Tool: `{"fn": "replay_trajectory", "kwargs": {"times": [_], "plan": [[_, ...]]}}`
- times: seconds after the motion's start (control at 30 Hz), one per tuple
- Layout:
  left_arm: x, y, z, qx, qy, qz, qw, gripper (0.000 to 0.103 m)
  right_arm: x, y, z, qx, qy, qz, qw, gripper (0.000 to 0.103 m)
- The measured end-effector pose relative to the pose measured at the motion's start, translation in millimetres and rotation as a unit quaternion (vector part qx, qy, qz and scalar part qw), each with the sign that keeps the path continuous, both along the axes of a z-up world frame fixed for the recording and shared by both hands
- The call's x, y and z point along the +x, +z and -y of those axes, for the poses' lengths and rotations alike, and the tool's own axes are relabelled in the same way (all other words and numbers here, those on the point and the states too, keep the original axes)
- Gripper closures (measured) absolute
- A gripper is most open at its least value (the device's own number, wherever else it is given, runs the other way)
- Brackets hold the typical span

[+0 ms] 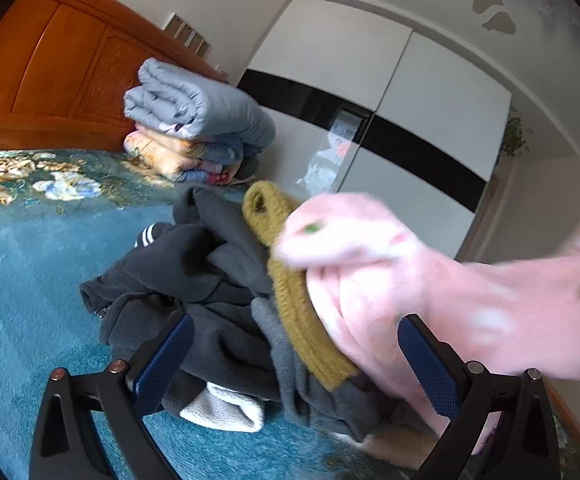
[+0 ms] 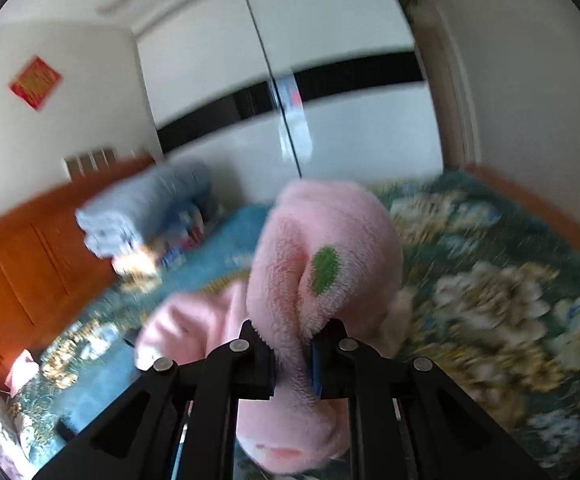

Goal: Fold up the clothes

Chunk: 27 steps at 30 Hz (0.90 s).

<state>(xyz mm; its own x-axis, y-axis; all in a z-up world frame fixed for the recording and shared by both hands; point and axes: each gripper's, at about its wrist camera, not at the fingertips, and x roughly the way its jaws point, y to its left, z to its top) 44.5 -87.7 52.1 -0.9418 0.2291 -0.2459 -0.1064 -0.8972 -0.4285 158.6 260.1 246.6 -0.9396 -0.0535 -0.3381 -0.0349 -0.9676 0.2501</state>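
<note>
A fluffy pink garment [image 2: 322, 264] with green spots is pinched in my right gripper [image 2: 292, 354], which is shut on a bunched fold of it above the bed. In the left wrist view the same pink garment [image 1: 430, 292] stretches, blurred, from the right over a heap of clothes: dark grey fleece pieces [image 1: 194, 276], a mustard knit [image 1: 290, 296] and a white piece [image 1: 226, 408]. My left gripper [image 1: 294, 364] is open, its blue-padded fingers [image 1: 162, 364] standing either side of the heap's near edge with cloth lying between them.
The bed's teal floral cover [image 1: 30, 248] spreads to the left. A stack of folded quilts [image 1: 194, 120] sits by the orange wooden headboard [image 1: 50, 60]. A white wardrobe [image 1: 410, 100] with a black band stands beyond the bed.
</note>
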Motion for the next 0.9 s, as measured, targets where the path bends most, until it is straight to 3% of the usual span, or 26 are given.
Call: {"fn": "replay_trajectory", "kwargs": {"times": [0.1,0.17,0.3,0.47,0.6,0.73,0.8,0.83,0.87,0.9], "plan": [[17,5,0,-0.011,-0.033,0.001,0.9994,0.000,81,26,-31,0.031,-0.033,-0.045,0.998,0.090],[29,-1,-1,-0.011,-0.064,0.018,0.9978,0.000,130,26,-53,0.057,-0.087,-0.042,0.994,0.090],[43,-16,-12,-0.005,-0.128,0.072,0.9891,0.000,174,-19,-123,0.041,-0.204,0.043,0.977,0.090],[47,-4,-50,-0.058,-0.193,0.103,0.9741,0.000,201,-90,-186,-0.040,-0.294,0.123,0.947,0.090],[59,31,-98,-0.106,-0.252,0.076,0.9588,0.000,201,-129,-198,-0.036,-0.286,0.172,0.942,0.089],[52,48,-166,-0.143,-0.340,0.083,0.9258,0.000,211,-137,-202,-0.012,-0.262,0.166,0.951,0.084],[36,44,-202,-0.159,-0.361,0.112,0.9119,0.000,220,-136,-201,-0.005,-0.254,0.159,0.954,0.059],[27,39,-216,-0.167,-0.358,0.131,0.9092,0.000,223,-135,-196,0.007,-0.259,0.159,0.953,0.033],[16,34,-229,-0.170,-0.356,0.150,0.9065,0.000,229,-133,-189,0.024,-0.269,0.157,0.950,0.023],[5,29,-239,-0.166,-0.358,0.167,0.9037,0.000,237,-132,-181,0.046,-0.280,0.153,0.947,0.023]]}}
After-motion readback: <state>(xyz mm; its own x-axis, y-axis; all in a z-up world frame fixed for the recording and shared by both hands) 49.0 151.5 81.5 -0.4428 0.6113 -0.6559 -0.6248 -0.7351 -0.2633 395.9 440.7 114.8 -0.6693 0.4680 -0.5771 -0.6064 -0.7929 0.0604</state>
